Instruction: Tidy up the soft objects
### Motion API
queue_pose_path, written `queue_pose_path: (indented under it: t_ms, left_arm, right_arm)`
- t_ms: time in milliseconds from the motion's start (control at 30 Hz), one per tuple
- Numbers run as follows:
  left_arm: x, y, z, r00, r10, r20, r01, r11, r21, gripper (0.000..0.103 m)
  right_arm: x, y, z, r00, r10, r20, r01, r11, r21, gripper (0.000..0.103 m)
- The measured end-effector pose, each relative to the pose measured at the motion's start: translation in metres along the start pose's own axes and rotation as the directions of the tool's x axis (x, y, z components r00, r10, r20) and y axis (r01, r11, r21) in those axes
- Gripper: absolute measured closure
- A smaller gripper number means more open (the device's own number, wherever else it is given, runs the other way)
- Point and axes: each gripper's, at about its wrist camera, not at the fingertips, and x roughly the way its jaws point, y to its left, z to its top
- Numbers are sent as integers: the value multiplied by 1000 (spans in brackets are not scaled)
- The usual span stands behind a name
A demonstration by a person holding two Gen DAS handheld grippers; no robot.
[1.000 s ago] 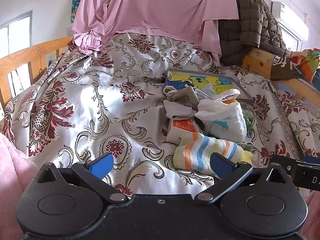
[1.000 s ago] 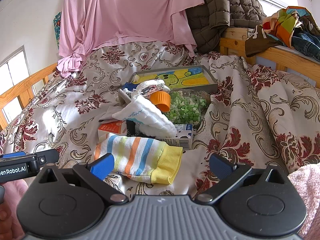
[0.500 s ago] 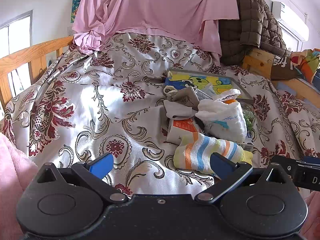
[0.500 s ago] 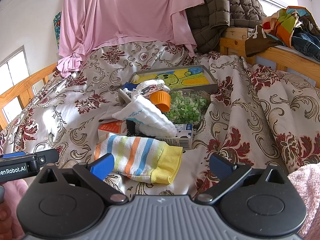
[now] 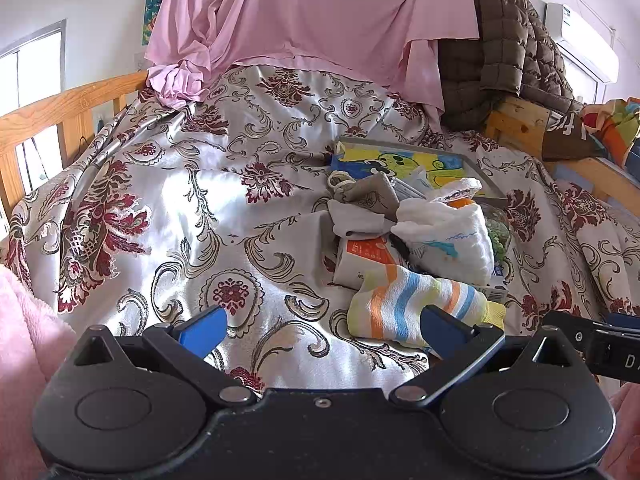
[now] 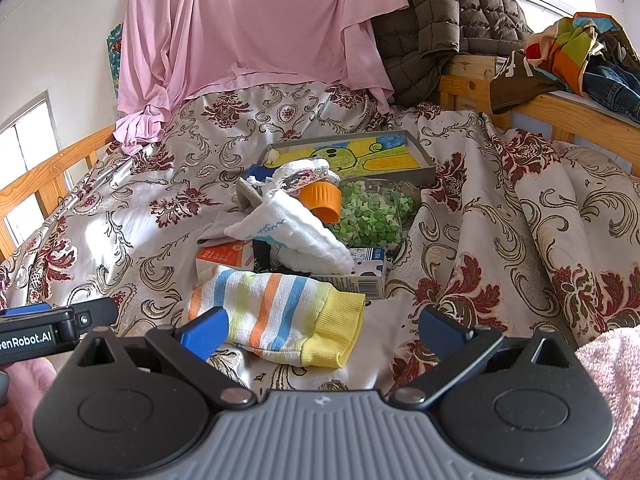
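Both tongs, left (image 5: 322,330) and right (image 6: 323,330), gape wide with nothing held. One striped sock (image 6: 276,312) lies on the bed (image 6: 500,216) nearest the right tongs. Behind it: one white cloth (image 6: 296,236), two cartons (image 6: 224,254), one tray (image 6: 426,172).

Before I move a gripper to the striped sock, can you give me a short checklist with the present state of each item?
1. Right gripper open: ok, fingers wide apart, nothing between them.
2. Left gripper open and empty: ok.
3. Striped sock reachable: ok, it lies nearest, just ahead of the right gripper.
4. Sock free of other things: cannot tell, its far edge meets the cartons and may overlap them.
5. White cloth apart from the sock: ok, it lies higher on the pile, behind it.
6. Grippers clear of each other: ok, they sit side by side without touching.
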Motion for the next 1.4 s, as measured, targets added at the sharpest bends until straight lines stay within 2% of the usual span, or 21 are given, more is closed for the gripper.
queue_pose_path:
  t_ms: [767,967,1200,1300,1400]
  left_arm:
    - [0,0,0,1000,1,-5,-1,1000,-4,1]
    - [1,5,12,999,-37,-26,35,998,-49,1]
    - [31,4,46,984,-170,-50,165,982,-91,1]
    - [52,-6,64,963,-263,-64,257,962,-87,1]
    - [73,-20,77,941,-330,-79,329,944,-29,1]
  right_arm:
    - [-2,1,2,1000,5,2,-5,1000,0,0]
    - [8,-2,8,999,18,-46,-17,1000,12,0]
    - [38,-7,19,988,80,-131,-73,996,56,0]
    - [56,-9,24,983,101,-155,-89,993,82,0]
    - [74,-12,29,978,107,-177,-90,991,98,0]
